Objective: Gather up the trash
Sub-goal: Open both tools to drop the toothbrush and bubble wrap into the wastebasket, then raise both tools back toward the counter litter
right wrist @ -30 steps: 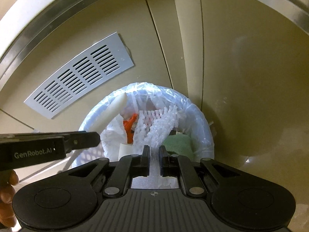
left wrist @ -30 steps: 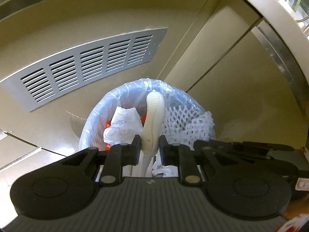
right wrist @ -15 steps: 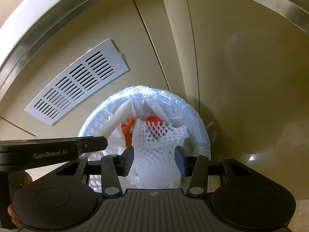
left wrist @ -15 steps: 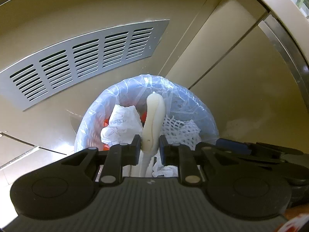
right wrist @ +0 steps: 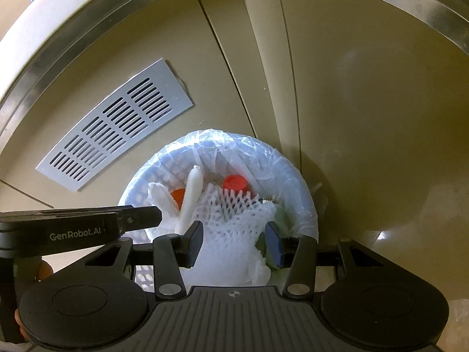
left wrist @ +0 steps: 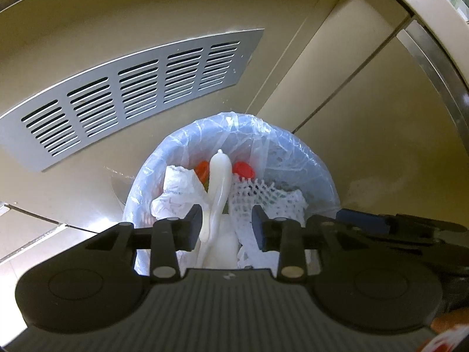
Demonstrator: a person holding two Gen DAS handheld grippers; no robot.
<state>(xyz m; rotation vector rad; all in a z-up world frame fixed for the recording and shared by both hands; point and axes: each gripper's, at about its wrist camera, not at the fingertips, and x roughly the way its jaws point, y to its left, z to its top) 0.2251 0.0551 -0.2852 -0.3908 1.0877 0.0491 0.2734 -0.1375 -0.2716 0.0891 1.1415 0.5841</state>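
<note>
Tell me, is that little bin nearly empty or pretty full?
Pretty full. The lined bin holds white foam netting, crumpled paper, a pale tube and red caps, heaped near its rim.

Beige cabinet front point(left wrist: 366, 123) behind, with vertical panel seams. Silver slotted vent grille point(left wrist: 132, 94) fixed on it, left of centre; in the right wrist view the same grille point(right wrist: 117, 135) sits left. Metal trim strip point(right wrist: 73, 29) under a pale countertop edge point(right wrist: 44, 8). Glossy floor point(right wrist: 395, 228) at right, light glare on it.
</note>
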